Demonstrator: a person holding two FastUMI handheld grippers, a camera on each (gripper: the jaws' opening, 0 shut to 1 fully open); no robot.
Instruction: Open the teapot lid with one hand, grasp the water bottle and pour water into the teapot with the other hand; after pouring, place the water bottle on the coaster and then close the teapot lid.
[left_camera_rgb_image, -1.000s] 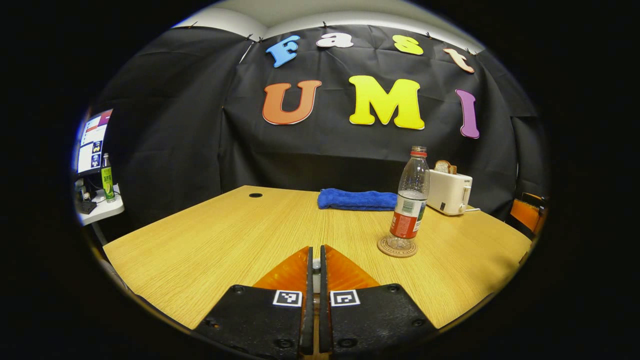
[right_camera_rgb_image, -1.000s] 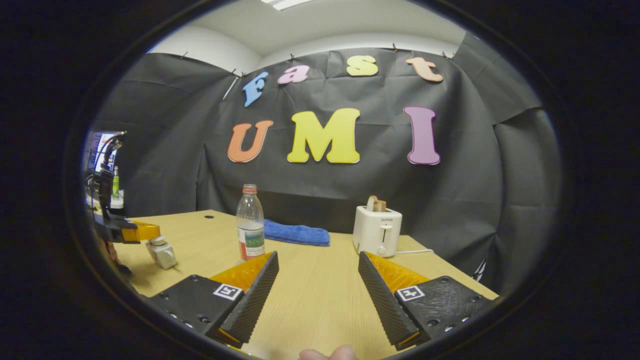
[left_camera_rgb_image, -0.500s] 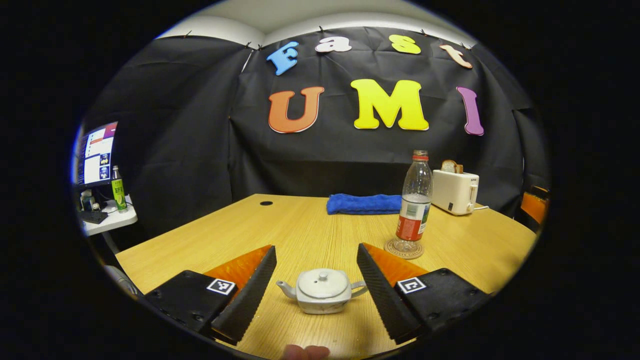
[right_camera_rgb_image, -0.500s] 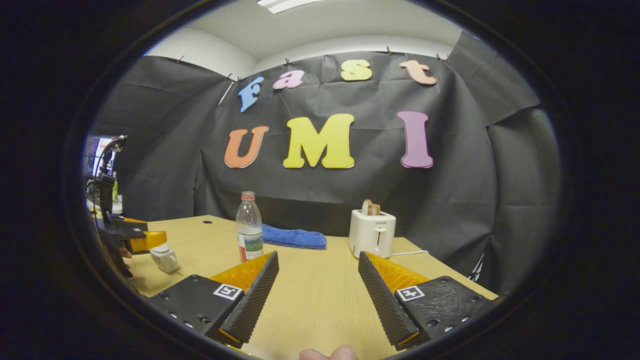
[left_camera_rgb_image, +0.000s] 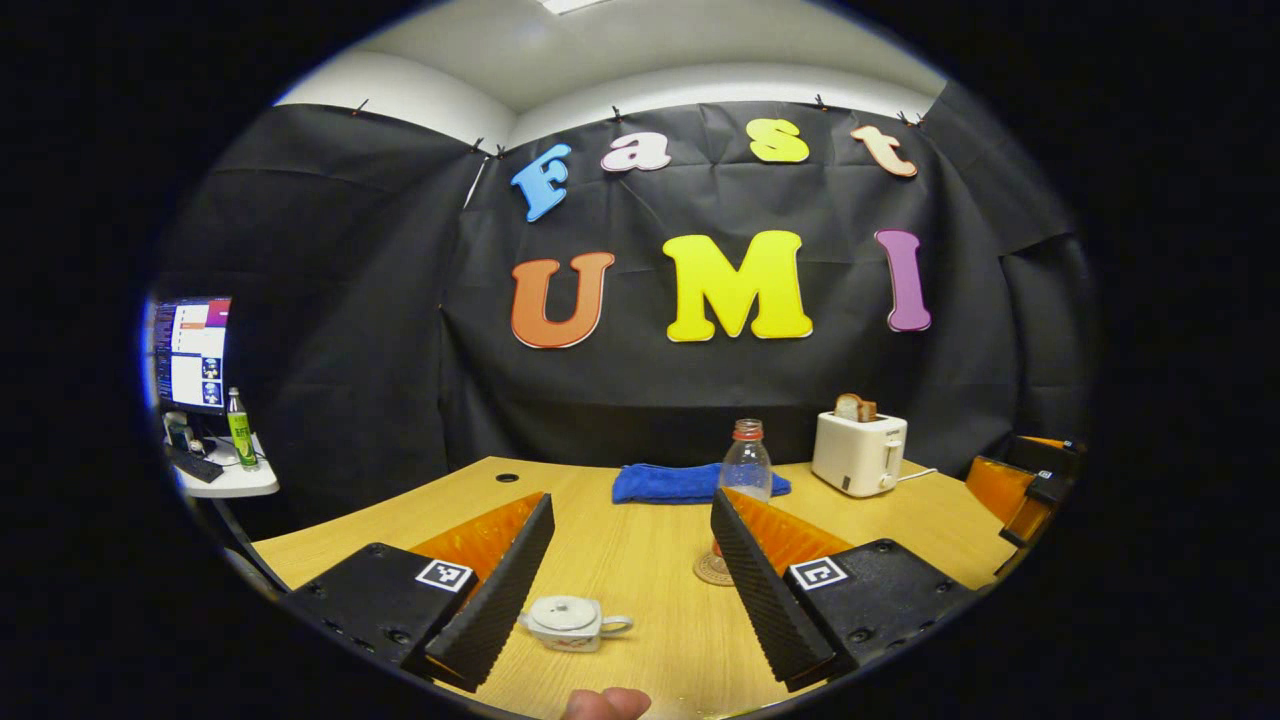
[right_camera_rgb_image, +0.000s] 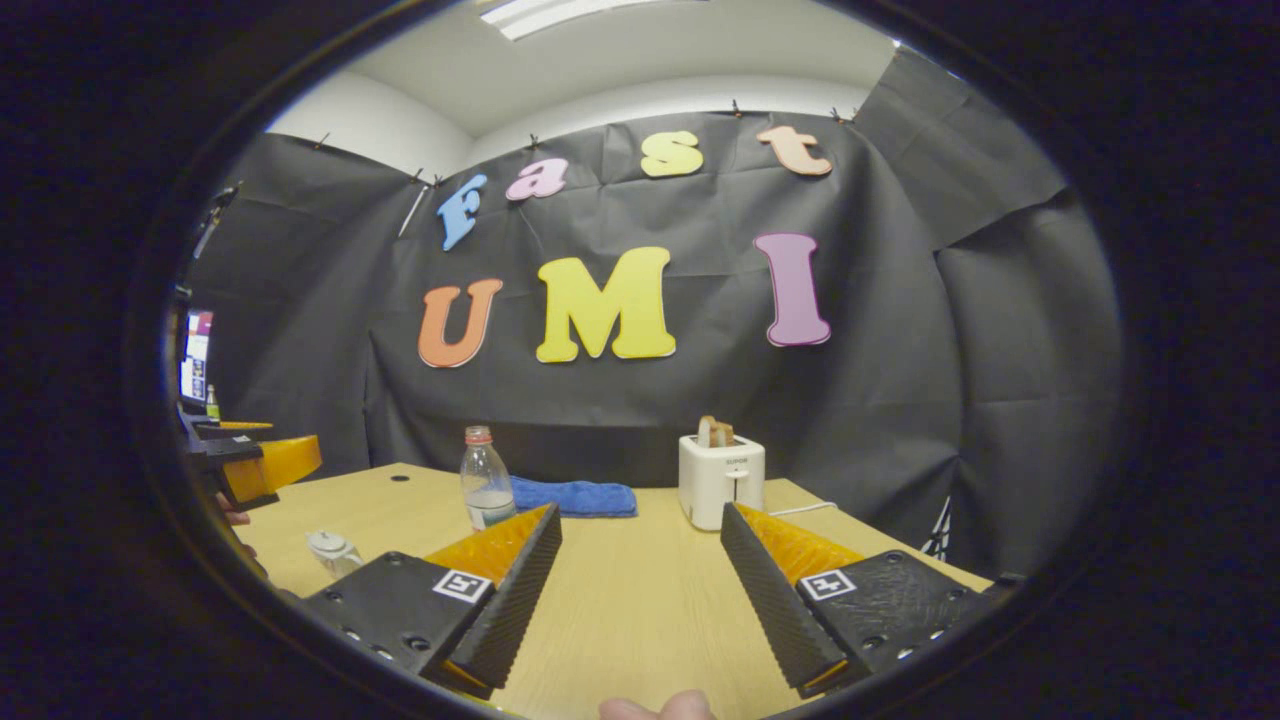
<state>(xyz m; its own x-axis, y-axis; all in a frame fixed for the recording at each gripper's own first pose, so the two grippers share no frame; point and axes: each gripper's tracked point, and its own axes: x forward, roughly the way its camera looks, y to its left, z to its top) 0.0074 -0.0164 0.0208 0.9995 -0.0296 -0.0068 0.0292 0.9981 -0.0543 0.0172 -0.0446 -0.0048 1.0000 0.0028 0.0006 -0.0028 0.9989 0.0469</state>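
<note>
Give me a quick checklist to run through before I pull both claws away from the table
1. Teapot lid closed: ok, the lid sits on the teapot.
2. Water bottle on the coaster: ok, the water bottle stands upright on the coaster, partly behind a finger.
3. Left claw released: ok, open, nothing between its fingers.
4. Right claw released: ok, open and holding nothing.
5. Spills on the table: cannot tell; none visible on the wood around the teapot.
6. Bottle cap on: cannot tell, too small to judge.
</note>
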